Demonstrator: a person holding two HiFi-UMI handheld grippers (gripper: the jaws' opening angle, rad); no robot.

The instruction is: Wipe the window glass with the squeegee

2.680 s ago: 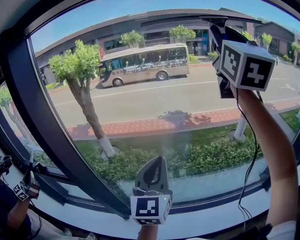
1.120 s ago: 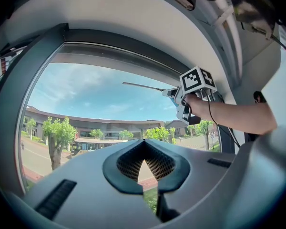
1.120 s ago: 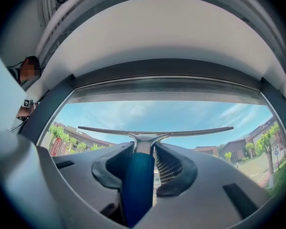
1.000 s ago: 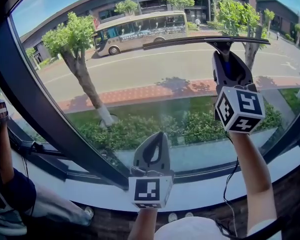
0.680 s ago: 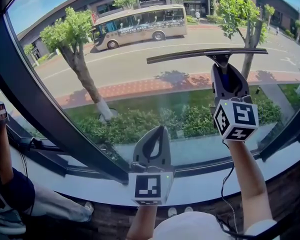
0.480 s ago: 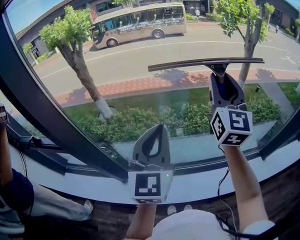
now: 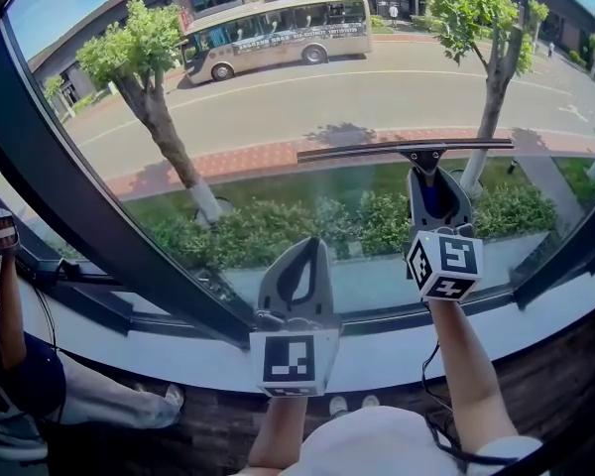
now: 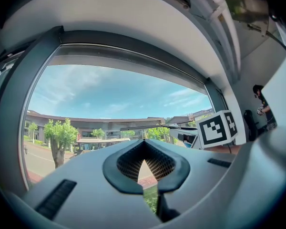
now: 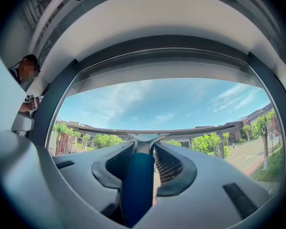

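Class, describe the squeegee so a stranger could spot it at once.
Find the big window glass. Right of centre, the right hand-held gripper grips a blue handle. The squeegee is that handle plus the thin, dark, level blade topping it, unlike the empty left hand-held gripper.

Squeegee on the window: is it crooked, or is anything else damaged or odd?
Nothing stands out. The squeegee lies nearly level across the glass, clamped in the right tongs. The left tongs are shut and empty.
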